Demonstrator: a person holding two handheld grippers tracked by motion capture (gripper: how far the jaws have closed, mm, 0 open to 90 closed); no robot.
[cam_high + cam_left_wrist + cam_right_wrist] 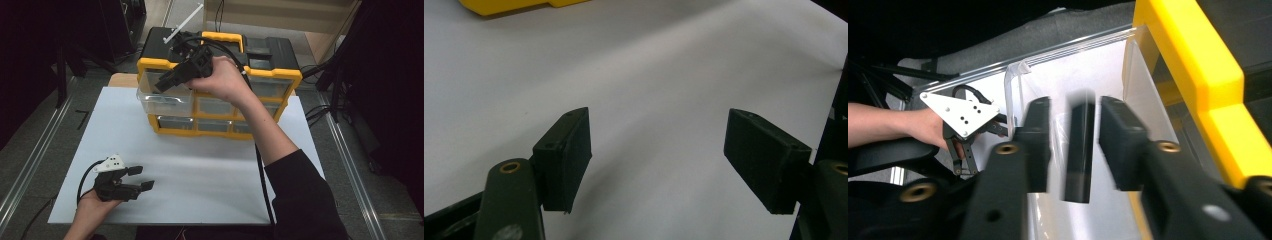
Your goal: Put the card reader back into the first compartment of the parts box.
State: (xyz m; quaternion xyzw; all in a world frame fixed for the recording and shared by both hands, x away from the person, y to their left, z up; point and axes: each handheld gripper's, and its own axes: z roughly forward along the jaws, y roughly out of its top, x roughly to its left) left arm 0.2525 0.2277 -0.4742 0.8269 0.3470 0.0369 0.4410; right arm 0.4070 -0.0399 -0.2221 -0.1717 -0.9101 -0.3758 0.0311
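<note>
A yellow and black drawer cabinet (272, 75) stands at the far side of the white table (200, 170). Its clear top-left drawer (165, 102) is pulled out. My right gripper (162, 85) hangs over that drawer, pointing down into it. In the right gripper view its jaws (1075, 105) stand apart on both sides of a flat black piece (1079, 150). The piece is blurred, with a gap to each pad, above the drawer's clear wall (1143, 75). My left gripper (142, 177) lies on the table at the front left, open, with nothing between its fingers (656, 155).
Several more clear drawers fill the cabinet's front. A white stick (182, 25) lies on the cabinet's black top. Metal rails run along both sides of the table. The right arm's cable (262, 180) crosses the table's right half.
</note>
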